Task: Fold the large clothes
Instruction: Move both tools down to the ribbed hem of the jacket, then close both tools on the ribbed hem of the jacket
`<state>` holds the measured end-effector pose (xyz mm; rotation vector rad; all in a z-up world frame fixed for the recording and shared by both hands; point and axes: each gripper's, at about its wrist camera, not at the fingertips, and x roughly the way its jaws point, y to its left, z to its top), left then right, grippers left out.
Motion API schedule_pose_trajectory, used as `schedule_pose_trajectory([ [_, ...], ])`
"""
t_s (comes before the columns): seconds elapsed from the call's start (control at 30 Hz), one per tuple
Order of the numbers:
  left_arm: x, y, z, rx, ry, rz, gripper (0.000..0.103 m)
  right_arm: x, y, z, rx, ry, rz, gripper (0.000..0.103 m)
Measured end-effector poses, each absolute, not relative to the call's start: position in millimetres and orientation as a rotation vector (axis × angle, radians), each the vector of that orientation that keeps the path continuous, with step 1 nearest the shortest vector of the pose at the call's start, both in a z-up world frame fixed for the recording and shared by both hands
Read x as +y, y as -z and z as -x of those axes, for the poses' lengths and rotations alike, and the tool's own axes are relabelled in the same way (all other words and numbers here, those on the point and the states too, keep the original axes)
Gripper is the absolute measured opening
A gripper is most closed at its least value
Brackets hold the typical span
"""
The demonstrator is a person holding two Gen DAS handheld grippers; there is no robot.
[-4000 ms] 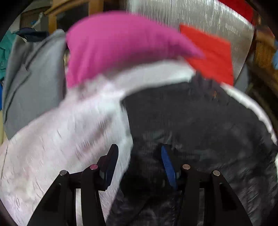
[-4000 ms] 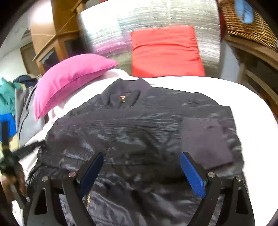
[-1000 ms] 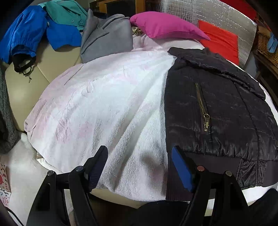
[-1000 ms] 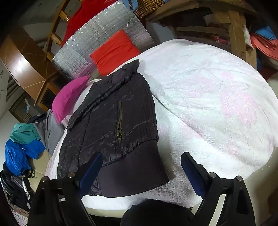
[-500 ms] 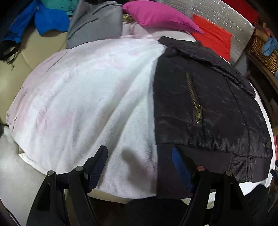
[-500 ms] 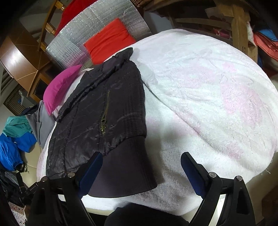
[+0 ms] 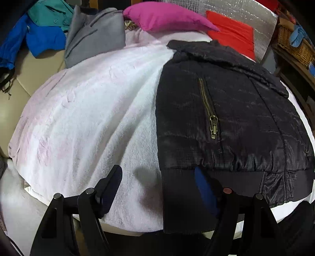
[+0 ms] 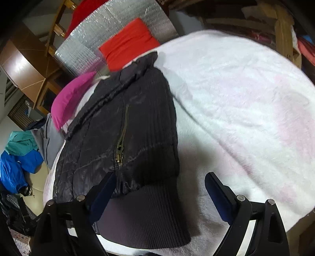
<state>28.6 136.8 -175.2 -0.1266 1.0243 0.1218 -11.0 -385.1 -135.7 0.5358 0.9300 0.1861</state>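
Both grippers have been brought lower and closer to the near hem of the jacket since a second ago, so that the garment now fills more of each view. At the left, the left gripper (image 7: 157, 185) is pitched steeply down over the near edge of the bed, its jaws spread apart and empty. Its left finger hangs over the white blanket (image 7: 94, 118), while its blue-padded right finger is seen against the jacket's ribbed waistband (image 7: 177, 200); whether that pad touches the cloth cannot be told. The waistband's near left corner lies between the two fingers, ungripped.

The black jacket (image 7: 236, 118) is spread flat on the blanket, folded lengthwise into a long panel, collar at the far end and hem at the near end. Its shell is a glossy quilted fabric with fine stitched lines; the waistband is a dull ribbed knit. A brass pocket zipper (image 7: 208, 110) runs along the panel, its pull hanging toward the hem. The blanket is fluffy, white with faint pink patches, and rumpled in long soft ridges.

Farther right, the right gripper (image 8: 159, 189) is tilted down less steeply, jaws released wide with nothing grasped. Its left finger is seen over the jacket just above the waistband, its right finger over bare blanket, and the waistband's right corner lies between them.

Beyond the collar a magenta pillow (image 7: 167, 17) and a red cushion (image 7: 230, 35) lie against a silvery foil panel (image 8: 110, 33).
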Motion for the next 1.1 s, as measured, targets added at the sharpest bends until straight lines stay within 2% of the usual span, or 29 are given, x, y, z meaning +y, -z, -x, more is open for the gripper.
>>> schedule_pose_trajectory([
  [0.07, 134.8, 174.8, -29.5, 1.02, -0.131, 0.111, 0.076, -381.0, 136.1, 10.6, 0.937, -0.22, -0.536, 0.092],
  [0.17, 130.9, 175.5, -30.3, 1.015, -0.125, 0.084, 0.076, -374.5, 132.4, 13.5, 0.931, -0.277, -0.543, 0.082],
  [0.43, 127.5, 182.3, -35.5, 1.052, -0.096, 0.079, 0.076, -369.7, 142.9, 7.6, 0.999, -0.263, -0.533, 0.07],
  [0.53, 129.9, 183.9, -36.0, 1.06, -0.088, 0.1, 0.076, -369.2, 142.5, 5.8, 1.018, -0.246, -0.507, 0.059],
  [0.57, 130.7, 184.3, -36.4, 1.061, -0.085, 0.106, 0.074, -369.4, 142.2, 5.6, 1.025, -0.238, -0.496, 0.051],
  [0.6, 130.2, 184.2, -35.9, 1.06, -0.078, 0.112, 0.066, -370.9, 142.3, 5.2, 1.032, -0.239, -0.495, 0.041],
  [0.63, 129.1, 185.0, -35.9, 1.064, -0.056, 0.121, 0.043, -372.2, 142.3, 5.8, 1.041, -0.243, -0.493, 0.037],
  [0.67, 126.0, 186.5, -36.9, 1.075, -0.025, 0.123, 0.032, -371.8, 140.5, 5.7, 1.046, -0.245, -0.488, 0.028],
  [0.7, 121.0, 185.8, -36.8, 1.072, -0.044, 0.09, 0.026, -371.0, 137.4, 5.9, 1.049, -0.251, -0.483, 0.019],
  [0.77, 113.9, 181.3, -35.7, 1.062, -0.054, 0.046, 0.016, -369.8, 129.0, 9.5, 1.038, -0.263, -0.473, 0.013],
  [0.87, 118.5, 169.3, -32.2, 1.04, -0.032, 0.085, 0.012, -369.9, 110.0, 15.1, 0.996, -0.302, -0.497, 0.011],
  [1.03, 126.4, 150.7, -19.9, 0.983, -0.011, 0.111, 0.012, -372.5, 95.5, 27.6, 0.969, -0.327, -0.48, 0.009],
  [1.07, 130.0, 155.2, -21.4, 0.988, -0.009, 0.139, 0.014, -372.6, 100.9, 26.7, 0.983, -0.321, -0.477, 0.01],
  [1.1, 132.6, 160.5, -23.4, 1.001, -0.008, 0.162, 0.017, -374.6, 109.7, 25.2, 0.993, -0.321, -0.496, 0.015],
])
